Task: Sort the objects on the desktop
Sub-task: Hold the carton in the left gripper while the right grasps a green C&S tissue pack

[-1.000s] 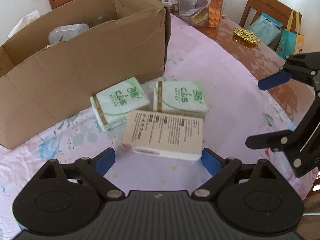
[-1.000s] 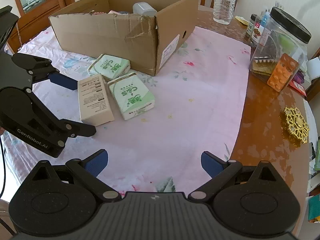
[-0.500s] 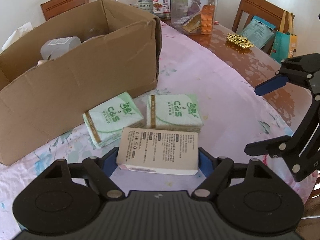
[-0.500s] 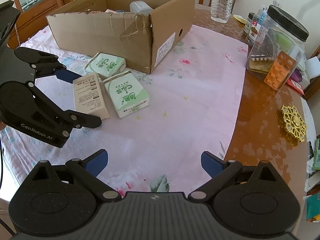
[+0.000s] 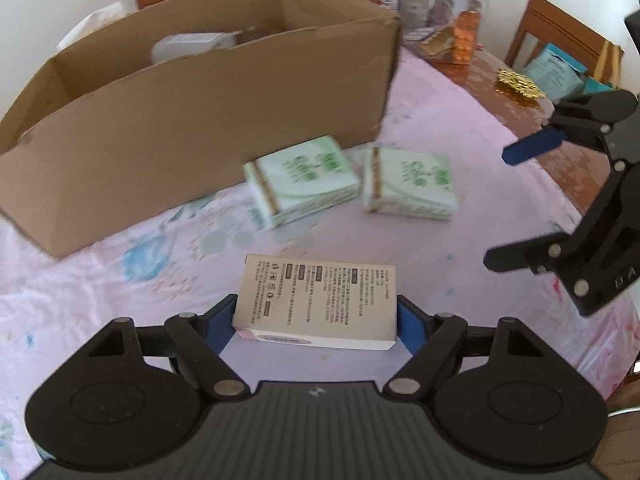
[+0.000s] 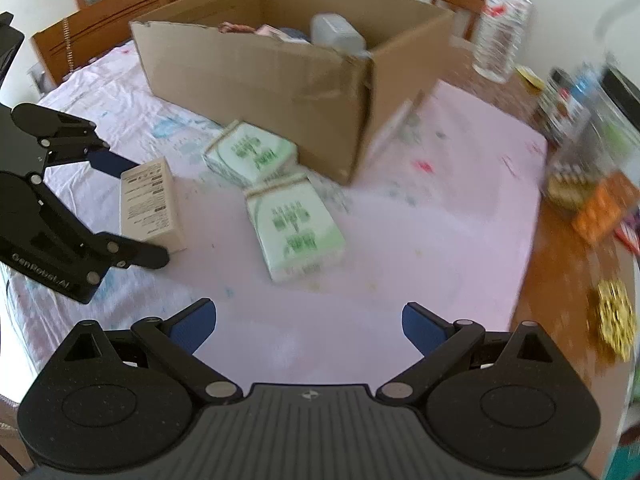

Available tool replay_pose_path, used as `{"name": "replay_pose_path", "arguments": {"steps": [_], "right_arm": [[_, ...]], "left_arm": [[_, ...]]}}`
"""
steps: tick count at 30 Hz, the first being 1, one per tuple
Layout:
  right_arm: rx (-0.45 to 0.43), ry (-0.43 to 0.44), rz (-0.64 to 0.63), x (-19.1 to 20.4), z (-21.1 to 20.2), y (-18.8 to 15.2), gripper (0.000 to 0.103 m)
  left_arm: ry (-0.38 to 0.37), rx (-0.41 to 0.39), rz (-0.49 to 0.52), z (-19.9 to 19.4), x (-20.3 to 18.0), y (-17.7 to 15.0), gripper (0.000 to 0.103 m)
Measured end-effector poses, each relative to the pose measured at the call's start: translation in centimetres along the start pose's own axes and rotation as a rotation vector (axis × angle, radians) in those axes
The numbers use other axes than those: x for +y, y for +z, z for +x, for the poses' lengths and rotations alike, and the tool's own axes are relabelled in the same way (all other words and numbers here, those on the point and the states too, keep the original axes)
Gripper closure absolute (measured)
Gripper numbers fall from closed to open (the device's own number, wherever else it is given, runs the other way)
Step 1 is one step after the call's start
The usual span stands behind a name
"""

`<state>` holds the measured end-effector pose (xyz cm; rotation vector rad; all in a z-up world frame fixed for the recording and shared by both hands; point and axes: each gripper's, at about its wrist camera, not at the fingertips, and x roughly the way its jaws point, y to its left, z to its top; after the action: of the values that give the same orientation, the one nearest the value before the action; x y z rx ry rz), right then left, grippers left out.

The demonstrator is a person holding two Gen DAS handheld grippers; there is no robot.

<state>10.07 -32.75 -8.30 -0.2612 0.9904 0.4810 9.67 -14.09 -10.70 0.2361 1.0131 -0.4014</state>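
Now the left gripper (image 5: 316,320) has its blue pads pressed on both short ends of the white printed carton (image 5: 318,304), which looks lifted off the pink tablecloth (image 6: 440,208). Carrying it level and high enough to clear the cardboard box (image 5: 192,120) wall seems the key. Idle, the right gripper (image 6: 306,326) hangs with jaws wide apart near two green tissue packs (image 6: 296,228).
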Motion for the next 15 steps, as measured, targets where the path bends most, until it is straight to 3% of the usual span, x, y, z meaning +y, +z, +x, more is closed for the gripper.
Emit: {"name": "replay_pose_path", "arguments": {"steps": [15], "right_arm": [[-0.007,0.087,-0.152,1.9,4.1,5.3,0.002]], "left_arm": [[0.046,-0.007,-0.11,-1.3,3.1,-2.3,0.023]]}}
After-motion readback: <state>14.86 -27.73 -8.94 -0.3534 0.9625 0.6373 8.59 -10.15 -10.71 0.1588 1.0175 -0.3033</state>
